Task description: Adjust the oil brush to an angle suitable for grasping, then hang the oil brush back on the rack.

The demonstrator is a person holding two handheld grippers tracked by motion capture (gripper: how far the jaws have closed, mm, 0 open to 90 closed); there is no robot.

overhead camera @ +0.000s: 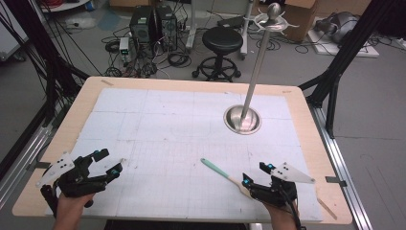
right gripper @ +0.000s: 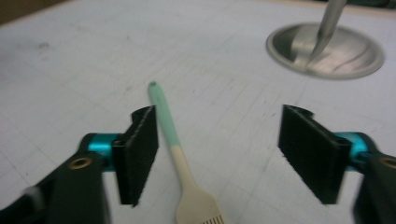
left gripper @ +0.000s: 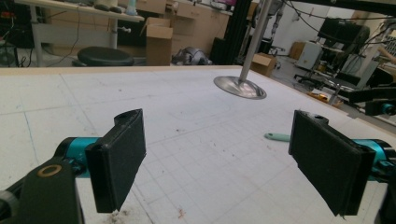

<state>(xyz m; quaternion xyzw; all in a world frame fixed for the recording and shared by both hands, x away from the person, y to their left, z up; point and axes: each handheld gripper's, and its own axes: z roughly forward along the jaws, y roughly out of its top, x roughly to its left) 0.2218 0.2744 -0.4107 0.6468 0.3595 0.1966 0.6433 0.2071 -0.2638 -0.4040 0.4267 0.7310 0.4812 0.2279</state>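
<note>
While the right gripper (right gripper: 219,154) stands released, the fork (right gripper: 180,154) lies between its jaws, near the left one. The left gripper (left gripper: 233,158) is released too; bare table (overhead camera: 158,120) stretches ahead.

High view looks forward and down over the whole table (overhead camera: 306,143). Each gripper view sits low, close to the surface — both share the metal stand (left gripper: 240,87) (right gripper: 327,49).

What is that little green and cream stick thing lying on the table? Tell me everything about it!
It is a slim plastic-looking fork with a mint-green handle and a cream head ending in short teeth. It lies flat on the white gridded table mat, handle tip pointing toward the middle. The right tongs stand open around it, one pad close beside it; whether they touch is unclear.
</note>
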